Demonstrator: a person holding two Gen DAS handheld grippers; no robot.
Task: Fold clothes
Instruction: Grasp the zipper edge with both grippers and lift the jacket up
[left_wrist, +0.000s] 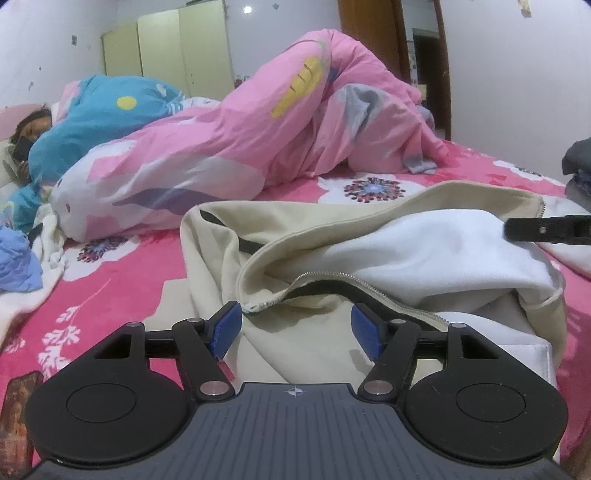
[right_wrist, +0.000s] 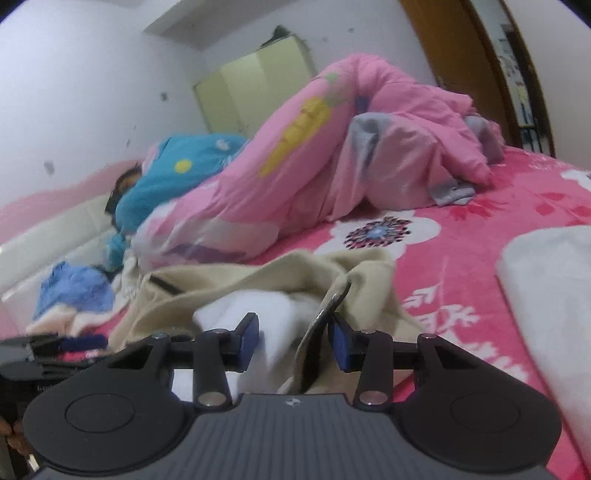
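Note:
A cream zip jacket (left_wrist: 406, 206) with a white lining (left_wrist: 424, 251) lies crumpled on the bed. My left gripper (left_wrist: 295, 328) hovers low over its near part, jaws wide apart, with the zipper edge (left_wrist: 332, 275) just beyond the blue pads. In the right wrist view the jacket (right_wrist: 258, 280) lies ahead. My right gripper (right_wrist: 295, 338) is open, and an upright fold of the zipper edge (right_wrist: 321, 325) stands between its pads, close to the right one. A black finger of the right gripper (left_wrist: 546, 230) pokes in over the lining.
A pink duvet (left_wrist: 258, 140) is heaped across the pink floral bed (left_wrist: 122, 295). A person (left_wrist: 29, 129) lies under a blue blanket at far left. A blue cloth (left_wrist: 18, 258) lies left, dark clothes (left_wrist: 576, 162) right, a white folded cloth (right_wrist: 546, 280) near right.

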